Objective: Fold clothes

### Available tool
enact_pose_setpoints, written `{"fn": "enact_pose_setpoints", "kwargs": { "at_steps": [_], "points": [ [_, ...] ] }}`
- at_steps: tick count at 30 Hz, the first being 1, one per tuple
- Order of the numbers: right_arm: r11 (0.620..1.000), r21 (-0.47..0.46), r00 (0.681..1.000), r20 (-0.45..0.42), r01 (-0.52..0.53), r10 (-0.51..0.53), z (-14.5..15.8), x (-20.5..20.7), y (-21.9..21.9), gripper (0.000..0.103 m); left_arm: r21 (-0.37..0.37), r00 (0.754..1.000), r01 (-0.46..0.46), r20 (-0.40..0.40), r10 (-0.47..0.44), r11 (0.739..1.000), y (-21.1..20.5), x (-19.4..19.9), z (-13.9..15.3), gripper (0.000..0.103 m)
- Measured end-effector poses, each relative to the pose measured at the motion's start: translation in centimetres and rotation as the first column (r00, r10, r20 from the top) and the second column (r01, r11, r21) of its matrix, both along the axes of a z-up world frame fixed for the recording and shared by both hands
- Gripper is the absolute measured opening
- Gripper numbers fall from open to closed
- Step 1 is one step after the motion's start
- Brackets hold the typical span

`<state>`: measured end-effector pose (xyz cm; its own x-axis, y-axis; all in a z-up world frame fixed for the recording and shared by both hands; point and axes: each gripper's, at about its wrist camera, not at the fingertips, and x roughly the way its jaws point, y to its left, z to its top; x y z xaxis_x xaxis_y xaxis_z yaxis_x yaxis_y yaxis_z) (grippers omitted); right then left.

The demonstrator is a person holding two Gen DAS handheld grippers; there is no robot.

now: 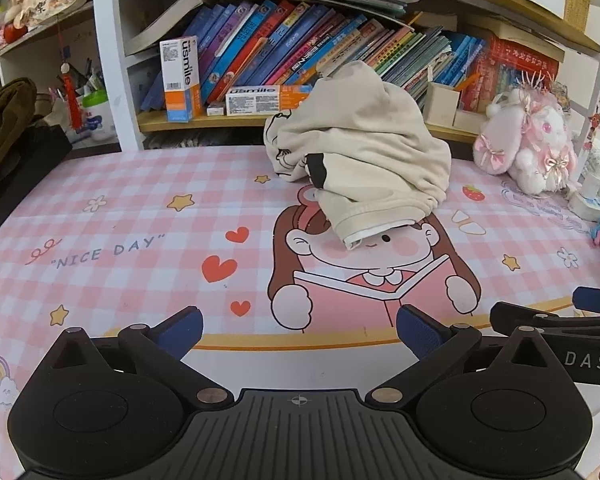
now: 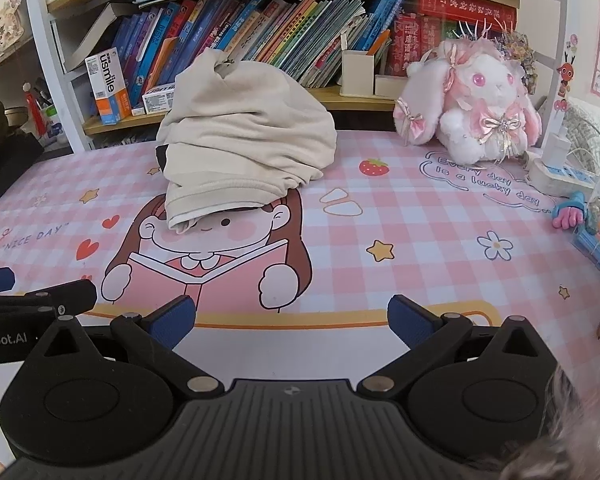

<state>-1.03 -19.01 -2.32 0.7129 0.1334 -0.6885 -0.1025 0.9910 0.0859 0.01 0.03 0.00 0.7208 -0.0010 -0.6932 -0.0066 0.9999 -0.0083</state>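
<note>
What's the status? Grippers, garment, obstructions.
Left gripper open, empty. Right gripper open, empty. Beige garment heaped on mat, untouched. Path clear; plush rabbit off right.

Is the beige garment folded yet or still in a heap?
Still heaped: the beige garment sits bunched in a mound on the desk mat, untouched.
</note>
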Motion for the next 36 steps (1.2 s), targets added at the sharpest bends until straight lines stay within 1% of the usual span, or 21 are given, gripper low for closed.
{"fn": "enact_pose_setpoints", "kwargs": {
  "at_steps": [8, 13, 36],
  "points": [
    [1.0, 0.016, 1.0, -0.004, 0.0, 0.0, -0.29, -0.1, 0.08, 0.103, -0.01, 1.0, -0.002, -0.008, 0.002, 1.0, 0.28, 0.02, 0.07, 0.103],
    [1.0, 0.002, 1.0, -0.008, 0.001, -0.001, -0.14, -0.02, 0.26, 0.103, -0.019, 1.0, -0.008, -0.014, 0.008, 1.0, 0.41, 0.0, -0.05, 0.103],
    [1.0, 0.001, 1.0, -0.019, 0.004, -0.004, -0.38, 0.21, 0.01, 0.103, -0.014, 0.999, -0.026, -0.041, 0.026, 1.0, 0.37, 0.34, -0.43, 0.103]
  ]
}}
